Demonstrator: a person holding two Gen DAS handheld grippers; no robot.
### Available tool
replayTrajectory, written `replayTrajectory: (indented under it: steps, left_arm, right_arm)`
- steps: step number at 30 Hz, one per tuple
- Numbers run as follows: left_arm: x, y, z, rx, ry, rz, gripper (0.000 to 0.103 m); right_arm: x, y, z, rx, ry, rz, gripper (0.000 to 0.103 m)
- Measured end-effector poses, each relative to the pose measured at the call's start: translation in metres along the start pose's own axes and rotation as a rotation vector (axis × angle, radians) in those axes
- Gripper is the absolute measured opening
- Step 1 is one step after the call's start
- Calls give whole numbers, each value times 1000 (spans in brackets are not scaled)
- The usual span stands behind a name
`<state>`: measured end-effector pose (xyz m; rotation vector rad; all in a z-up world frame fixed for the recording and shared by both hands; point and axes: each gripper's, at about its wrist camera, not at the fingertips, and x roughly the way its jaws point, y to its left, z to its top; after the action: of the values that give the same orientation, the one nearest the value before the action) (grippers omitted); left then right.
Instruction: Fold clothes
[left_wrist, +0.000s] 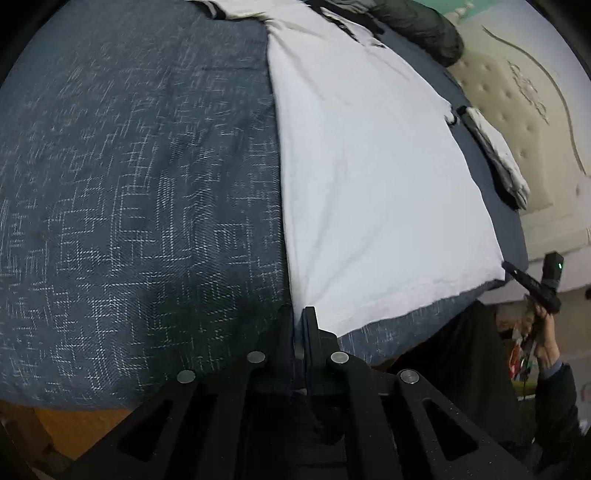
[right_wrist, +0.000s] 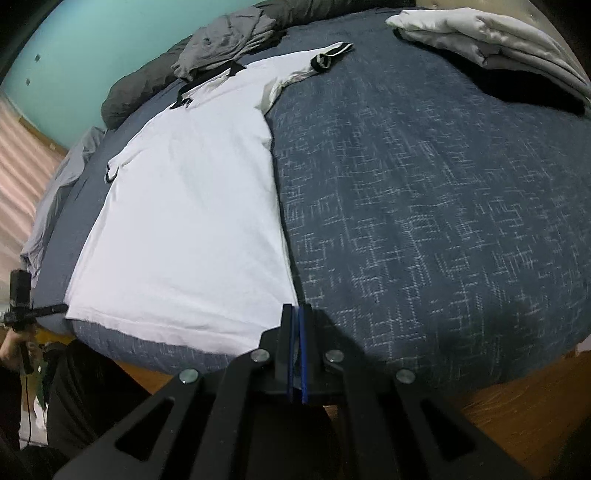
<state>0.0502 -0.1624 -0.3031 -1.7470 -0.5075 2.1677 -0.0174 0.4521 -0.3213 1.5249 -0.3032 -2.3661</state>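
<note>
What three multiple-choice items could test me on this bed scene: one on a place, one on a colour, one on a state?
1. Where does the white shirt lie?
A. On the wooden floor
B. Spread on the dark blue bed cover
C. On top of the grey pile

2. What colour is the trim on the shirt's collar and sleeve cuff?
A. Red
B. Yellow
C. Black

3. How do the jaws of the right gripper stand?
A. Closed together
B. Wide open
C. Clamped around a hanger

Answers:
1 B: the shirt lies flat with the patterned blue cover on all sides of it.
2 C: dark bands edge the collar and both cuffs.
3 A: the two fingers meet with no gap, at the shirt's lower corner.
</note>
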Motion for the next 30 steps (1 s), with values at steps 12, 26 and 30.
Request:
replayTrajectory:
  steps: [12, 26, 30]
  left_arm:
    - [-77, 6, 46, -4, -192, 31, 38]
    - [-80, -6, 199, 19, -329, 110, 48]
    - [-60, -5, 249, 36, -332, 157, 50]
  right_arm:
    - [-60, 3, 40, -39, -119, -36, 24]
    - [-18, 90, 151, -116, -203, 20, 46]
    - [14, 107, 183, -88, -242, 66, 49]
